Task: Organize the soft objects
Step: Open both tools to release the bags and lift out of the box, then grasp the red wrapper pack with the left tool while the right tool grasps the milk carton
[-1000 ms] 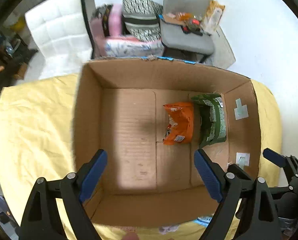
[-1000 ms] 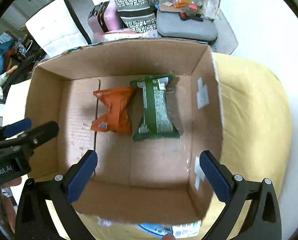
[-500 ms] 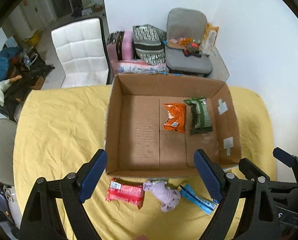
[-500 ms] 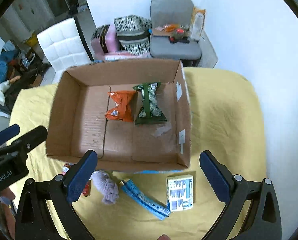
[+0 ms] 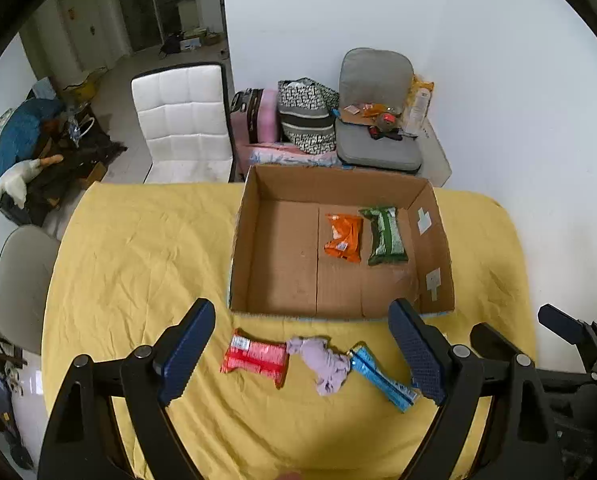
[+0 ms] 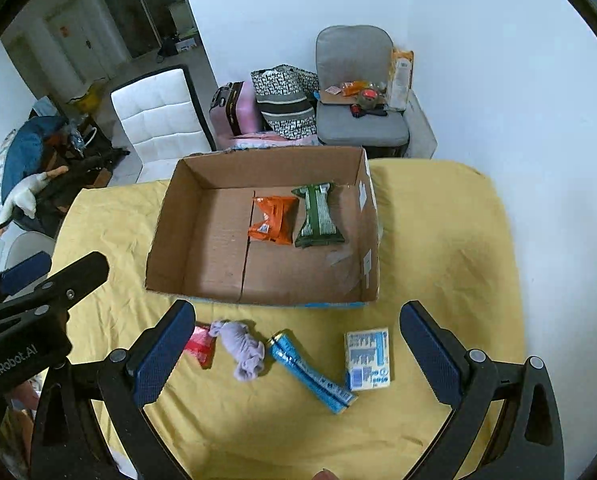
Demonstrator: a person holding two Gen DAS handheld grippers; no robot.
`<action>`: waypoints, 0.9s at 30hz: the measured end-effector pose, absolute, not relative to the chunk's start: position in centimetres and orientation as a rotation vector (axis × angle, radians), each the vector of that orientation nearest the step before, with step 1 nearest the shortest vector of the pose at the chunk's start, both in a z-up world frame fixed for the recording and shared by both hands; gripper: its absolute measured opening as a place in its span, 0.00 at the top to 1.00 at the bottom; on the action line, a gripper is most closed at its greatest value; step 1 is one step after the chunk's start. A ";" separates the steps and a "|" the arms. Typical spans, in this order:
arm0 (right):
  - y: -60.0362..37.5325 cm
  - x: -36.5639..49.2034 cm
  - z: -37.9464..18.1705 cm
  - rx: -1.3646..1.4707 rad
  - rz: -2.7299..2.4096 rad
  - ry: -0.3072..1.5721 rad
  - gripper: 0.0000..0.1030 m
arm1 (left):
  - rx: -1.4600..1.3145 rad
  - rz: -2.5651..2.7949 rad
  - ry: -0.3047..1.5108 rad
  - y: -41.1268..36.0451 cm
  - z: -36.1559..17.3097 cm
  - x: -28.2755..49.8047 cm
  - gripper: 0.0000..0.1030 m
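On the yellow-clothed counter (image 6: 438,240), four things lie in a row just in front of the cardboard box (image 6: 258,292), below the hovering tools. From the left: a red snack packet (image 5: 254,357), glossy film, light and slippery, best pinched across its flat middle. Touching it, a crumpled lilac cloth (image 6: 242,350), limp, grippable anywhere on the bunch. Next a long blue wrapper (image 6: 312,372), crinkly, pointing toward five o'clock; take it mid-length. Then a pale flat tissue pack (image 6: 368,360), squashy. Inside the box, at two o'clock, lie an orange pouch (image 6: 272,220) and a green pouch (image 6: 317,216). The left tool (image 5: 300,356) and the right tool (image 6: 296,354) both gape wide, empty.
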State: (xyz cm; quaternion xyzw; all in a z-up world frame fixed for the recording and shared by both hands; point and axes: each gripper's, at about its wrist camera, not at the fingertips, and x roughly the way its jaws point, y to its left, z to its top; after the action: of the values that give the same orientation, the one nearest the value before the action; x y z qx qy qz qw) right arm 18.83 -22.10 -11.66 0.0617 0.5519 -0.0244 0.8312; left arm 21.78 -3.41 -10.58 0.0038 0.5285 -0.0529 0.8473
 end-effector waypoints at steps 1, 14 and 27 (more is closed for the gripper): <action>-22.5 18.5 -12.0 0.141 -0.056 1.180 0.00 | 0.009 -0.104 1.128 -3.4 -11.1 21.5 0.14; -30.3 16.2 -29.1 0.244 -0.215 1.491 0.00 | -0.368 0.064 1.507 1.8 -28.0 21.1 0.14; -31.7 16.7 -39.2 0.343 -0.303 1.592 0.18 | -0.752 0.278 1.591 6.9 -39.3 23.0 0.14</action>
State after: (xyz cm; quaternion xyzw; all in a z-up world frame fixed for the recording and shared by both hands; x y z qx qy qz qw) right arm 16.65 -31.73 -39.17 0.1524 0.7081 -0.1348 0.6762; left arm 22.97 6.86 -39.32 -0.3284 0.6942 0.1214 0.6289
